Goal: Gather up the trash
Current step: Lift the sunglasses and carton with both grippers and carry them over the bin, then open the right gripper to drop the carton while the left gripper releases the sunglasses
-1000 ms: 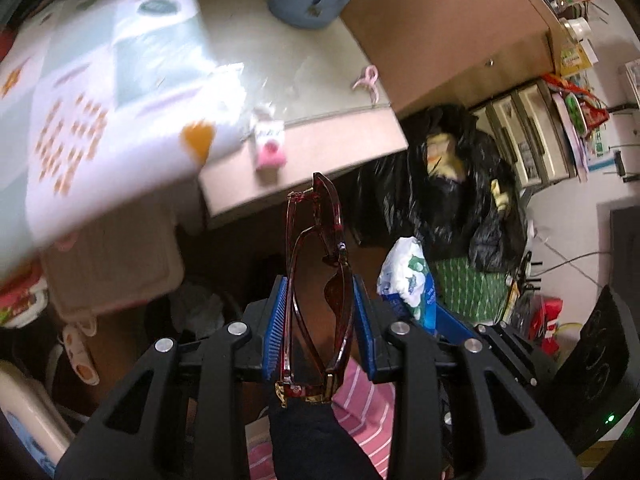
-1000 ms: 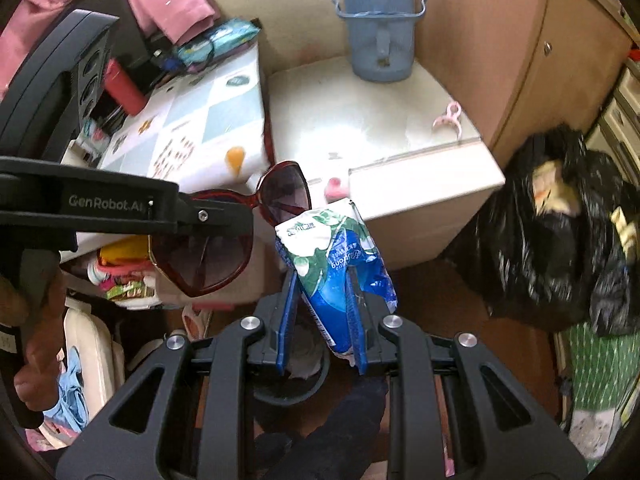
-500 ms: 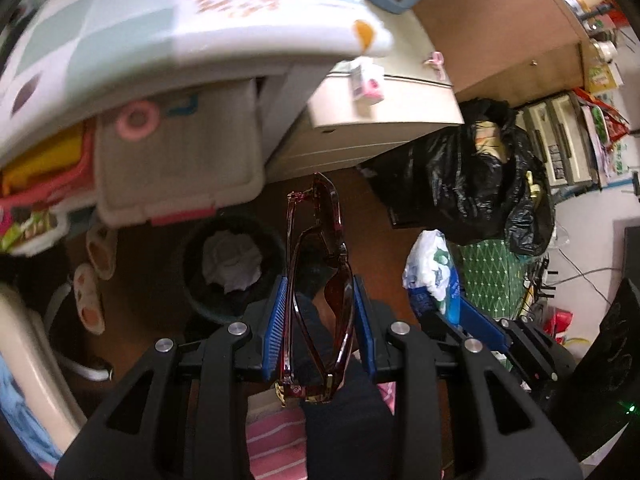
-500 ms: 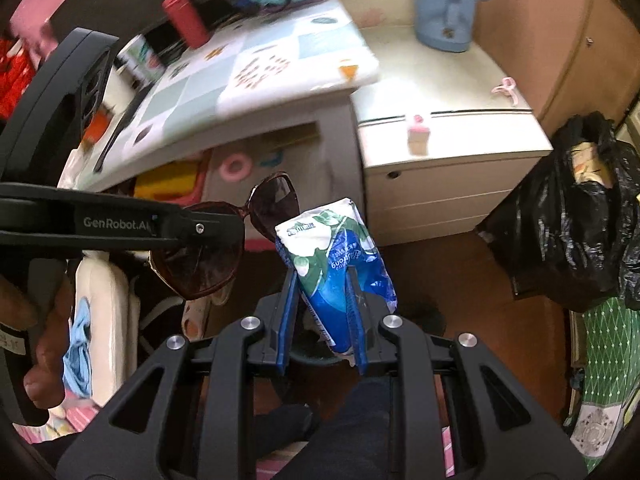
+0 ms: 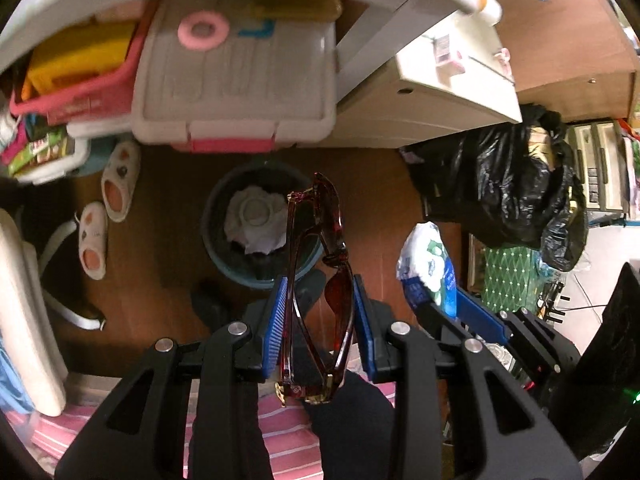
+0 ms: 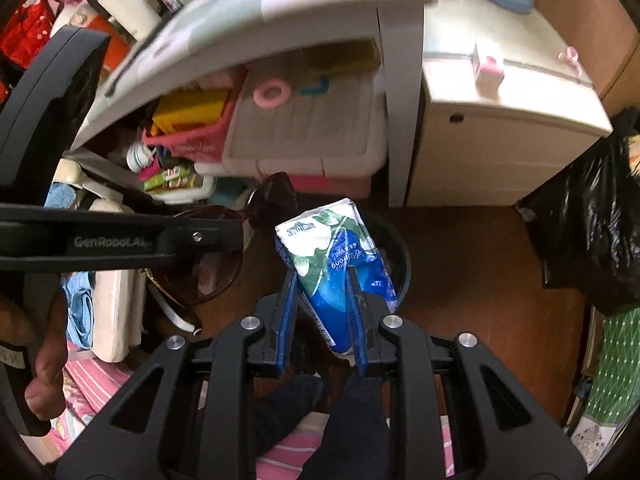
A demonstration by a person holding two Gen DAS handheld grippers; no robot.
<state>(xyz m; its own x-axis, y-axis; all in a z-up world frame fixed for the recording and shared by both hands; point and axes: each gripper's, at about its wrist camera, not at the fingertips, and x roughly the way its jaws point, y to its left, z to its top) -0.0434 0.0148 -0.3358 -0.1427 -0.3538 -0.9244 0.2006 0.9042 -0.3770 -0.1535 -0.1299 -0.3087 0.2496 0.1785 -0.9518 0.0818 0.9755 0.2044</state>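
Left gripper (image 5: 318, 316) clamps folded dark-red sunglasses (image 5: 316, 280) edge-on between its blue pads. Right gripper (image 6: 322, 312) is closed on a blue-and-white tissue packet (image 6: 340, 264) (print upside down). Both hang above the round bin (image 5: 224, 240) on the brown floor (image 5: 152, 264); crumpled white paper (image 5: 256, 220) lies inside. Bin sits just in front of the table (image 6: 328, 4), probably partly under it.

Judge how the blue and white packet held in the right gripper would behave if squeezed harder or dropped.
The packet looks soft: its sides pinch in where the right gripper clamps it, so it would probably crumple further. Its top stands unsupported, so it seems light. Dropped toward the bin below, it would likely land without rolling.
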